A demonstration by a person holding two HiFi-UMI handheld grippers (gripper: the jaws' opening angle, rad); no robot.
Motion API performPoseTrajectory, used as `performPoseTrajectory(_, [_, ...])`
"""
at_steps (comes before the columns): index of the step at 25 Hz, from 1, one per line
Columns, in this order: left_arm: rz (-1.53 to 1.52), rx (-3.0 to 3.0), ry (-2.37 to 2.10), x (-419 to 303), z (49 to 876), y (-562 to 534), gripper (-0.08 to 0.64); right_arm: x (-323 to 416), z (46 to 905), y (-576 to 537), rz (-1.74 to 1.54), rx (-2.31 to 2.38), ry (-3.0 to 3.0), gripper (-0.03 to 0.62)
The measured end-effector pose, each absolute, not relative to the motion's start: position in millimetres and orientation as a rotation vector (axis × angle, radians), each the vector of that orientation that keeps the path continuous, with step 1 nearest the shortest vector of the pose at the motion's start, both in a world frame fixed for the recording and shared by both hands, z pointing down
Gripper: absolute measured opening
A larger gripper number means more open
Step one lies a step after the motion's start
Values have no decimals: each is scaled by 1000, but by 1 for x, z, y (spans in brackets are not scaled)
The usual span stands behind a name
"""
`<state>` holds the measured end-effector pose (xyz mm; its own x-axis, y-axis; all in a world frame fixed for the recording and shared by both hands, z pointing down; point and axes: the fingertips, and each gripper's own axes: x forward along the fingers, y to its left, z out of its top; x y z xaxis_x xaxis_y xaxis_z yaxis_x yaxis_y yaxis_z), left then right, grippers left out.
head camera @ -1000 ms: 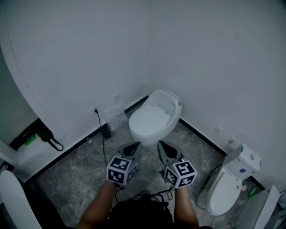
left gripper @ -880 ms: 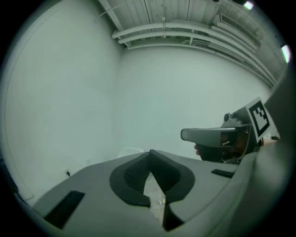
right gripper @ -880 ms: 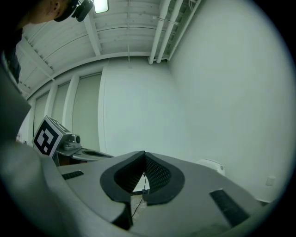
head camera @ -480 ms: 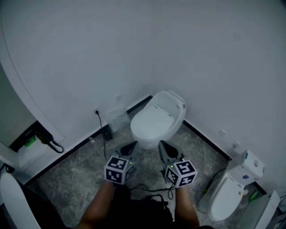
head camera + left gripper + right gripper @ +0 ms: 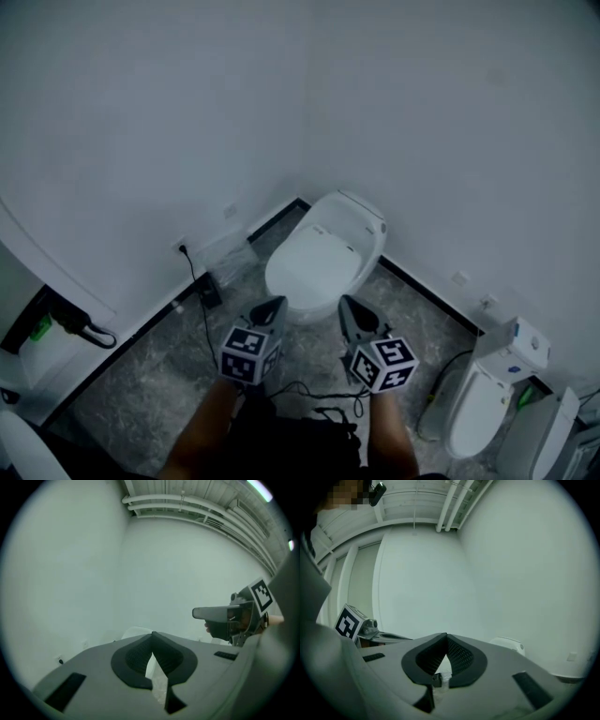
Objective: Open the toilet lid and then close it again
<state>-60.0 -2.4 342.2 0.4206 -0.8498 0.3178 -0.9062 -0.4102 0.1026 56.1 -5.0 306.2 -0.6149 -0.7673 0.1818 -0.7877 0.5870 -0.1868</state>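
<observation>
Fingers of the left gripper (image 5: 274,304) and right gripper (image 5: 347,302) are closed and empty, so the lowered toilet lid (image 5: 314,262) is probably best hooked under its front rim.

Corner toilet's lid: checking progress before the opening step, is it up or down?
Down. In the head view the lid lies flat on the toilet, its smooth white top facing up.

toilet's (image 5: 134,632) btm part behind left tool (image 5: 152,635)
</observation>
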Motion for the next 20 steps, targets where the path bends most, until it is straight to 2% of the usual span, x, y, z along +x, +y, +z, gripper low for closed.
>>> performPoseTrajectory(12, [493, 2447, -1288, -119, 415, -86, 6, 18, 363, -60, 580, 1587, -2513, 11])
performPoseTrajectory(20, [521, 2378, -1252, -127, 503, -108, 6, 19, 468, -68, 820, 1665, -2358, 11])
